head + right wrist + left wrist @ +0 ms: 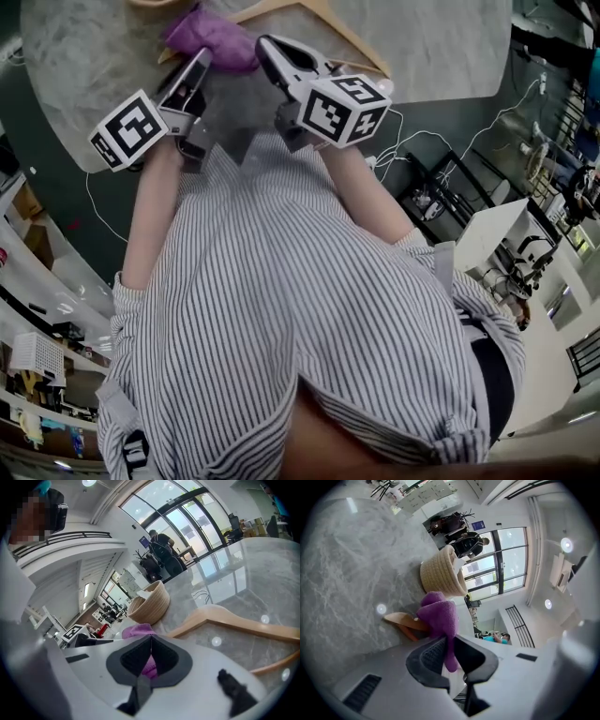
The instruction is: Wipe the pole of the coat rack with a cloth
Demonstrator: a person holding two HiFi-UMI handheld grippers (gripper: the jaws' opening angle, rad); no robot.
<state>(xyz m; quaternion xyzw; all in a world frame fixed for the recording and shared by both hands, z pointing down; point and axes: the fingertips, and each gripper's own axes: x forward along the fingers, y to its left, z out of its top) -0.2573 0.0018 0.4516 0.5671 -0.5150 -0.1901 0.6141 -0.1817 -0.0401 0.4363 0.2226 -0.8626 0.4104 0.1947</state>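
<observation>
Purple cloth point(211, 37) at top centre, on grey surface point(84, 56) over wooden hanger point(323, 11) – pinched in left tool point(199, 64). Right tool point(267, 47) – jaws closed together, tips against cloth's right edge.

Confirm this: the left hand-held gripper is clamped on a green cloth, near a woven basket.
Wrong in colour: the cloth clamped in the left hand-held gripper is purple, not green, as the left gripper view shows. The woven basket does stand nearby.
</observation>
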